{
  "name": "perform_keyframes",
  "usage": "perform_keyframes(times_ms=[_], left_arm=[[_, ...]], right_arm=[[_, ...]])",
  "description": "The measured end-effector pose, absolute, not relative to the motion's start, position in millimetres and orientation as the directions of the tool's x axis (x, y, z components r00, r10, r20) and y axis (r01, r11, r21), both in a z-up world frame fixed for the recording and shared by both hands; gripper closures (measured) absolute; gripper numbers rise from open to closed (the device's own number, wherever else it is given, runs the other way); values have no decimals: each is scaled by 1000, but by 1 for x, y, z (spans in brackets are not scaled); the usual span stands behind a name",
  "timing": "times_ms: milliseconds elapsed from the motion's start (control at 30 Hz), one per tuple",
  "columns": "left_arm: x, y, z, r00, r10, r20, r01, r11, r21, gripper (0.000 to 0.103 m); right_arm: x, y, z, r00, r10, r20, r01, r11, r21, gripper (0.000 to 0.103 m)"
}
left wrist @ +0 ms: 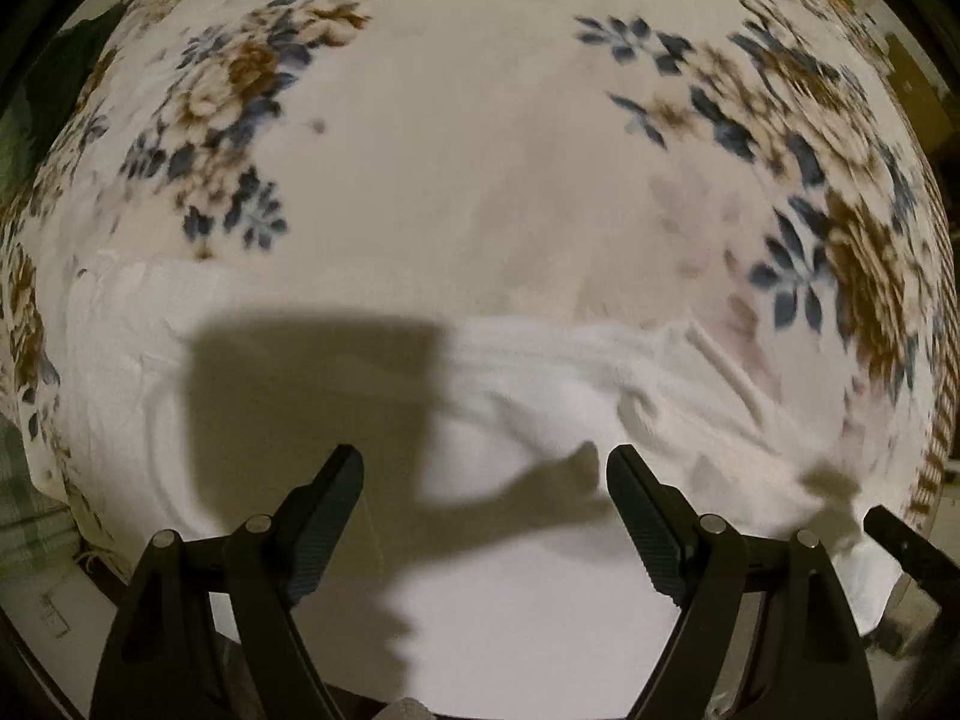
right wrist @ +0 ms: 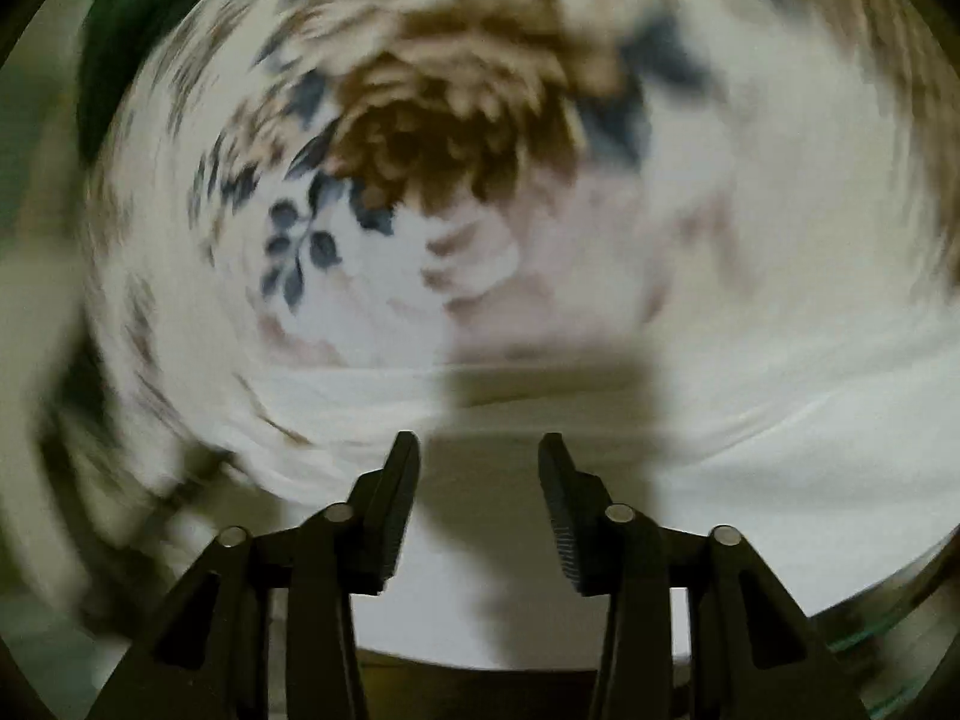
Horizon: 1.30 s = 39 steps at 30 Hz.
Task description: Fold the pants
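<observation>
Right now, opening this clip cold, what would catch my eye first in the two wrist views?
The bold floral blanket with brown blooms and blue leaves fills both views, smeared by motion blur in the right wrist view. White pants lie across its near edge, crossed by dark tool shadows. Both the left gripper and right gripper hang open above the white cloth, holding nothing.

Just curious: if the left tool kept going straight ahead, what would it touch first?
Most likely the white pants spread beneath the open left tool, on the flowered blanket; depth is hard to judge.
</observation>
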State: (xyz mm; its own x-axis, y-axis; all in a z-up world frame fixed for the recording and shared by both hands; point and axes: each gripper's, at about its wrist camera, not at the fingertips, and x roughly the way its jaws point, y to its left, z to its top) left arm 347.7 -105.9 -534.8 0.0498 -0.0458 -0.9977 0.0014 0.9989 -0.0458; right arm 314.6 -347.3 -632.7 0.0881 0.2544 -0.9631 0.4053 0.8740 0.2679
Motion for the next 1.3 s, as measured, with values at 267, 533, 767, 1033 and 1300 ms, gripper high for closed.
perform_keyframes(times_ms=[267,533,767,1033,1300], left_arm=[[364,-166,-578,78,31,-996,110,993,39,19],[356,-189,-567,87,48,-995,118,991,58,13],[304,-226,-525,78,-47,-996,90,995,-40,13],[296,-334,-574,46,-3,-999,235,972,8,13],[309,-342,-590,28,27,-999,216,976,32,7]], right_arm=[[315,-336,-660,-29,-109,-994,-84,991,-106,55],[308,-436,-649,59,48,-997,346,936,65,55],[154,-612,-604,195,65,-979,795,574,197,51],[-45,-723,-644,306,72,-949,944,105,313,51],[-51,-728,-696,587,13,-810,809,26,587,50]])
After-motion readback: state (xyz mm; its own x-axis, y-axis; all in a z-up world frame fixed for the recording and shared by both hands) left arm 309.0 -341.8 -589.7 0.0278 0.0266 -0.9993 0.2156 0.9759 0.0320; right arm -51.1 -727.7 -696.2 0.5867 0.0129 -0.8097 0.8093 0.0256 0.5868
